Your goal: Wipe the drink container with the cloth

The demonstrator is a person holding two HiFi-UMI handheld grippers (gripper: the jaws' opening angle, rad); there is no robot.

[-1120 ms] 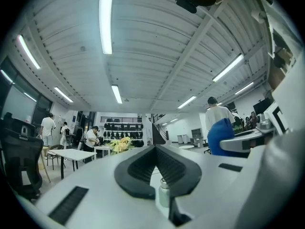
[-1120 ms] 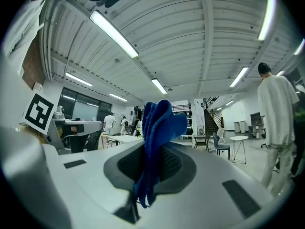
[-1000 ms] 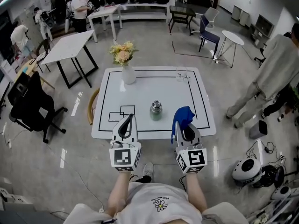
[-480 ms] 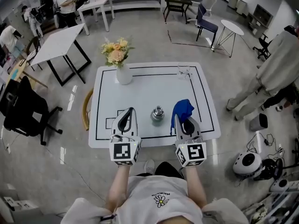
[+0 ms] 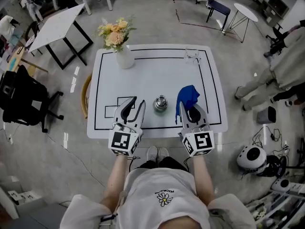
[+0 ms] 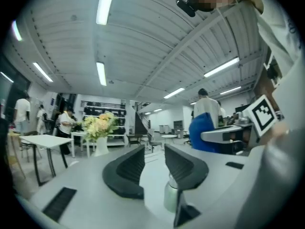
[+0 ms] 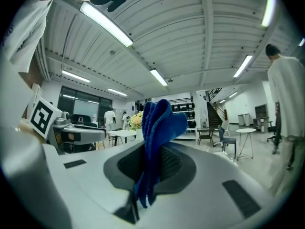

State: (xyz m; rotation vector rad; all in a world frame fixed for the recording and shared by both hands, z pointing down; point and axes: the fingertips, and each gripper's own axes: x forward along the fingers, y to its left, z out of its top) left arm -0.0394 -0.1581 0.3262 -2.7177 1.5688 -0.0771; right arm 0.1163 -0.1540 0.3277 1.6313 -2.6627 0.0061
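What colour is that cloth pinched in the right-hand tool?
Plain bright blue. The cloth shows best in the right gripper view.

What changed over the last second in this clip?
Both tools edged forward over the table, flanking the drink container. The left tool has just been opening its jaws, nothing between them. The right tool still clamps the blue cloth; container, vase and glass stayed put.

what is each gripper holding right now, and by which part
Right gripper pinches the blue cloth by a bunched fold, the rest sticking out beyond. Left gripper holds nothing: its jaws have just been opening, with nothing between them.
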